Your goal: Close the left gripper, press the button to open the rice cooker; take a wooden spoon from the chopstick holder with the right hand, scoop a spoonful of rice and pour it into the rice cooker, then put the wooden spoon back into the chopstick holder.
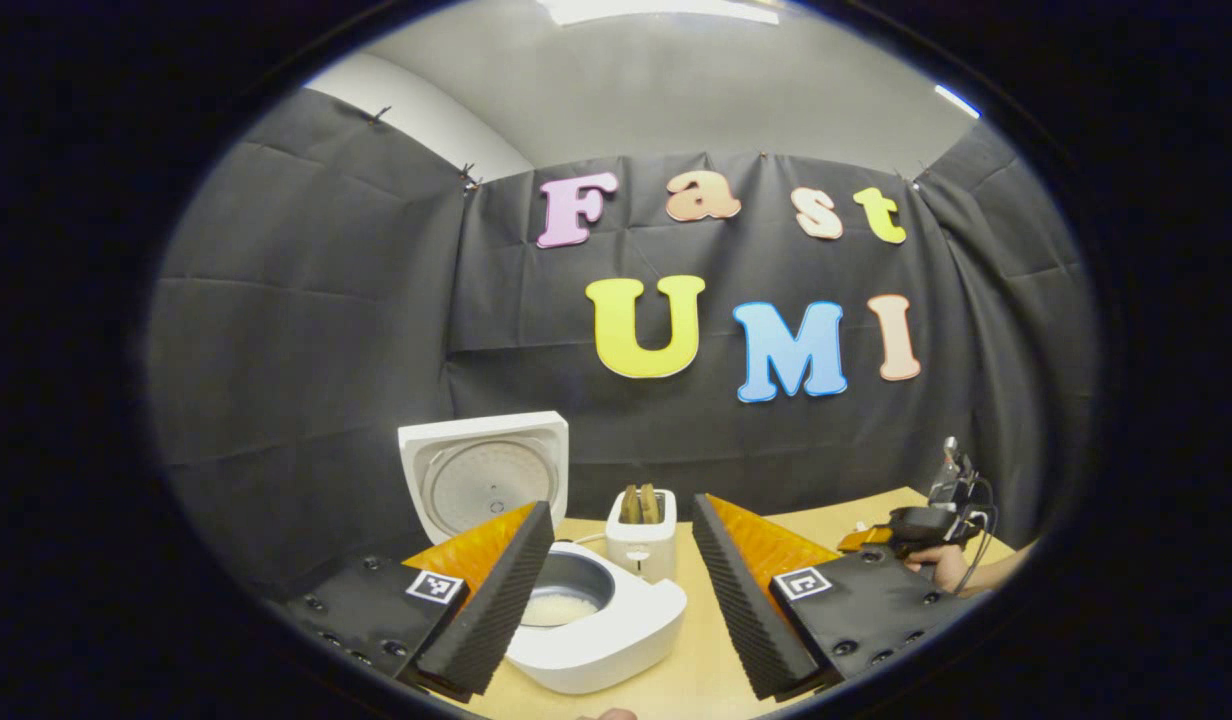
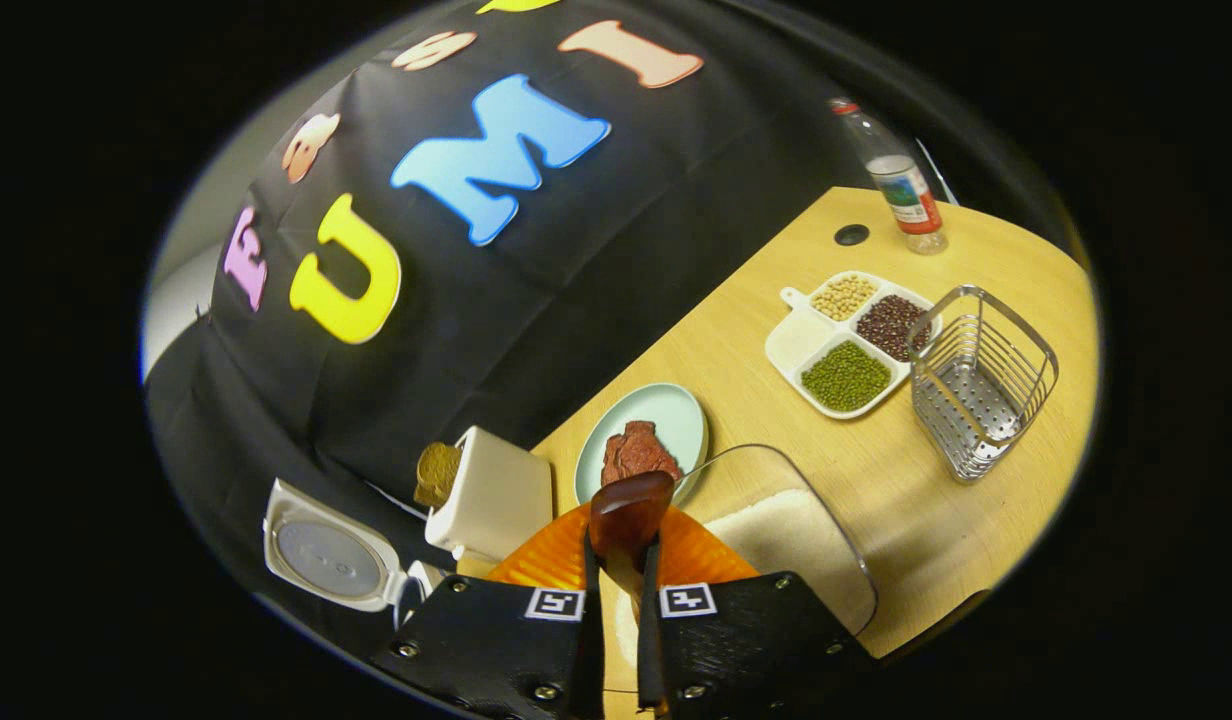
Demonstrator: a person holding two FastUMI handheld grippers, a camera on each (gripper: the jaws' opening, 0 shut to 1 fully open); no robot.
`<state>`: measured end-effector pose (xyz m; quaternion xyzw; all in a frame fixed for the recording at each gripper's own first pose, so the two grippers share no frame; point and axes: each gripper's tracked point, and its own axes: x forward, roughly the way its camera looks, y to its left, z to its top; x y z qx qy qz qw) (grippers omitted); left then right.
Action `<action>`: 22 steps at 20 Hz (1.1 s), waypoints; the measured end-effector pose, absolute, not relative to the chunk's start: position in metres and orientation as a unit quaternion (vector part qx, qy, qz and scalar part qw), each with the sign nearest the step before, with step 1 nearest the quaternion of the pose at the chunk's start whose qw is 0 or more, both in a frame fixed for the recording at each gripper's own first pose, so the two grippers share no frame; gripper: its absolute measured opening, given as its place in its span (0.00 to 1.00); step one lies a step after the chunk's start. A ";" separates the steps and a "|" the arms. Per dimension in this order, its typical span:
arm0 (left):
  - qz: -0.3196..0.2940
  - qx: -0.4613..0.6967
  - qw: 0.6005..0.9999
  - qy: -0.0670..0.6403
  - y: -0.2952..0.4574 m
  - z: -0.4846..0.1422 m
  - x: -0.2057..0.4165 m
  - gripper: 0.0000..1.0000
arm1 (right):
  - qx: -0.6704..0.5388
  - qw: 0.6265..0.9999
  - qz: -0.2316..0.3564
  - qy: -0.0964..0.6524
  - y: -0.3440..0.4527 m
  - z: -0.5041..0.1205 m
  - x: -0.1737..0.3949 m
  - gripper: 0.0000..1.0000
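Right gripper (image 2: 621,600) clamped on the wooden spoon (image 2: 628,520), handle pinched between both fingers, bowl of the spoon sticking out ahead and above the clear container of rice (image 2: 786,530). Just beyond the spoon, a pale plate (image 2: 676,415) carrying a reddish lump; farther right on the surface (image 2: 976,520), a divided tray of beans (image 2: 844,345) and a wire chopstick holder (image 2: 981,380). Left gripper (image 1: 621,590) spread wide apart, holding nothing, poised just above the rice cooker (image 1: 616,630). Lid (image 1: 486,475) standing upright, some rice lying in the inner pot. Toaster (image 1: 641,540) just behind the cooker.
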<state>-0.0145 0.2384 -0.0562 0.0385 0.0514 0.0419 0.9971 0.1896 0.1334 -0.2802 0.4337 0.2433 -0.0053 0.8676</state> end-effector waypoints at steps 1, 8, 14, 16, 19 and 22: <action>0.040 0.041 0.997 0.048 0.235 -0.053 -0.013 0.97 | 0.436 0.868 -0.006 0.238 0.124 -0.277 0.189 0.13; 0.045 0.039 0.998 0.031 0.210 -0.035 0.002 0.97 | 0.503 0.838 0.034 0.209 0.097 -0.241 0.188 0.13; 0.055 0.045 0.997 0.028 0.203 -0.031 0.002 0.99 | 0.563 0.803 0.052 0.186 0.082 -0.210 0.186 0.13; 0.061 0.044 0.997 0.025 0.204 -0.029 -0.001 0.95 | 0.593 0.783 0.061 0.178 0.082 -0.200 0.188 0.13; 0.074 0.043 0.996 0.025 0.209 -0.030 -0.006 0.97 | 0.627 0.756 0.077 0.172 0.095 -0.186 0.195 0.13; 0.087 0.046 0.995 0.024 0.214 -0.027 -0.013 0.97 | 0.643 0.739 0.103 0.172 0.116 -0.167 0.202 0.13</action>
